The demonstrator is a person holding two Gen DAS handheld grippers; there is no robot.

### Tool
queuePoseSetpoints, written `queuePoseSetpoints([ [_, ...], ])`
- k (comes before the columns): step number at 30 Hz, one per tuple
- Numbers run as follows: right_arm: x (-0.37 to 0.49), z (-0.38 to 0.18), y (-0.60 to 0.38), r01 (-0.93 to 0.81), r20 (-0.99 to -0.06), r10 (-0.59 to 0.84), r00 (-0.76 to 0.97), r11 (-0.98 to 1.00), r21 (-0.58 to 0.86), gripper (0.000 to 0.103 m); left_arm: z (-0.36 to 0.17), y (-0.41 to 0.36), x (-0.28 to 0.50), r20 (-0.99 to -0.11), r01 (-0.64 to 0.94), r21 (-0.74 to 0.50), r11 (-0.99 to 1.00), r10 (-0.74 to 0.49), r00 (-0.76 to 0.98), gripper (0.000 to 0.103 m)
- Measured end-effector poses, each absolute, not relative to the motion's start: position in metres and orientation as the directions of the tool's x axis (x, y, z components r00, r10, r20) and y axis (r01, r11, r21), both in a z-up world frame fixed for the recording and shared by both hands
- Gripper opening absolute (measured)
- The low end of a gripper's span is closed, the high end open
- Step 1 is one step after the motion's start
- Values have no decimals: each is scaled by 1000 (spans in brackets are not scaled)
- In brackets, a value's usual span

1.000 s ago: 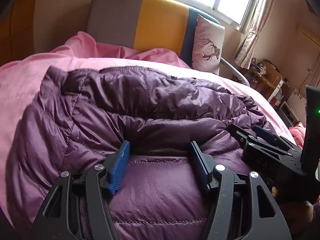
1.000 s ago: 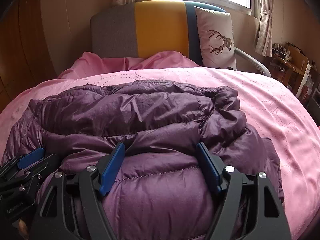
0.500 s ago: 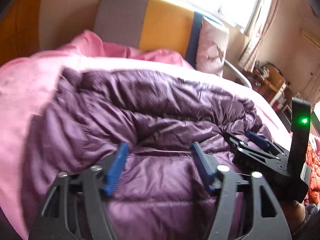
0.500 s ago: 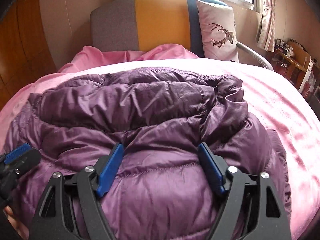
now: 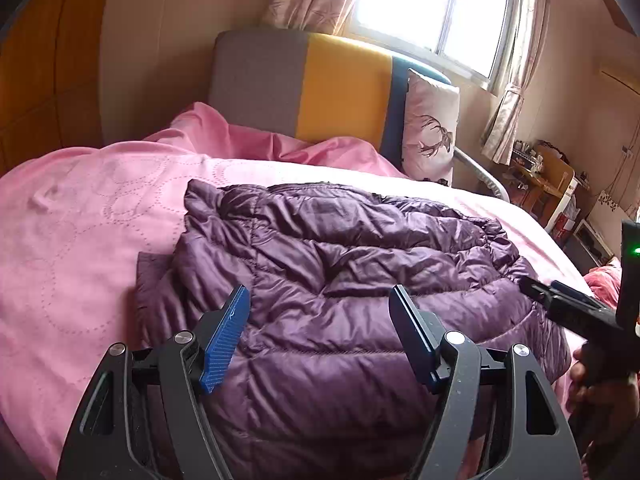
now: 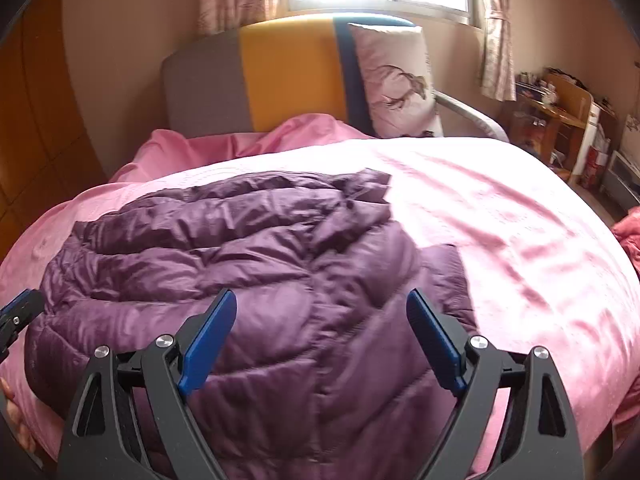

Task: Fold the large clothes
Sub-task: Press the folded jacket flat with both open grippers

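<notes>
The jacket [image 5: 344,292] lies folded into a thick bundle in the middle of the left wrist view, a glossy purple quilted shell, puffed between stitched seams and creased where the layers double over. In the right wrist view it fills the lower left [image 6: 248,280], with a flat matte flap poking out at its right edge. It rests on the bedspread [image 5: 80,248], soft pink cloth stitched with rings of dots.

My left gripper [image 5: 320,328] sits at the bottom of its frame, the ribbed blue pads spread apart above the jacket and pressing on nothing (the fabric merely shows through the gap); its jaws have just been opening. My right gripper [image 6: 320,328] is the same: blue pads splayed wide, jaws just been opening, the jacket beneath them released. It also shows at the right edge of the left view, black with a green light.

Beyond the jacket, at the top of both frames, a rumpled pink sheet [image 5: 248,140] bunches against the headboard [image 5: 340,92], padded in grey, yellow and blue bands. A pale pillow [image 5: 432,136] with a deer print leans there upright.
</notes>
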State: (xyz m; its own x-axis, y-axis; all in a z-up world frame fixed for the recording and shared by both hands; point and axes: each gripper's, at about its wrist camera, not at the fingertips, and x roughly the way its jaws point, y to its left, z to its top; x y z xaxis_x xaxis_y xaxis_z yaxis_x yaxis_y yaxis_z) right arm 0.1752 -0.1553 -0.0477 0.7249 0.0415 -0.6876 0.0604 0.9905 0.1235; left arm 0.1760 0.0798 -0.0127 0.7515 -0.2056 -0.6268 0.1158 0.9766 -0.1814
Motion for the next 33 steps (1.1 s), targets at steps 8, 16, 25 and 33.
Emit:
queuePoseSetpoints([
  [8, 171, -65, -189, 149, -738, 18, 675, 976, 160, 87, -26, 96, 175, -648, 100, -195, 976, -204, 734, 71],
  [16, 169, -88, -199, 183, -766, 44, 641, 961, 209, 90, -50, 112, 184, -686, 97, -232, 968, -233, 689, 71],
  [25, 170, -103, -200, 167, -769, 77, 635, 958, 234, 94, -76, 116, 193, -706, 96, -271, 958, -265, 657, 71],
  [33, 149, -84, -218, 188, -742, 111, 661, 933, 306, 100, -33, 104, 166, -661, 89, -230, 969, -223, 716, 71],
])
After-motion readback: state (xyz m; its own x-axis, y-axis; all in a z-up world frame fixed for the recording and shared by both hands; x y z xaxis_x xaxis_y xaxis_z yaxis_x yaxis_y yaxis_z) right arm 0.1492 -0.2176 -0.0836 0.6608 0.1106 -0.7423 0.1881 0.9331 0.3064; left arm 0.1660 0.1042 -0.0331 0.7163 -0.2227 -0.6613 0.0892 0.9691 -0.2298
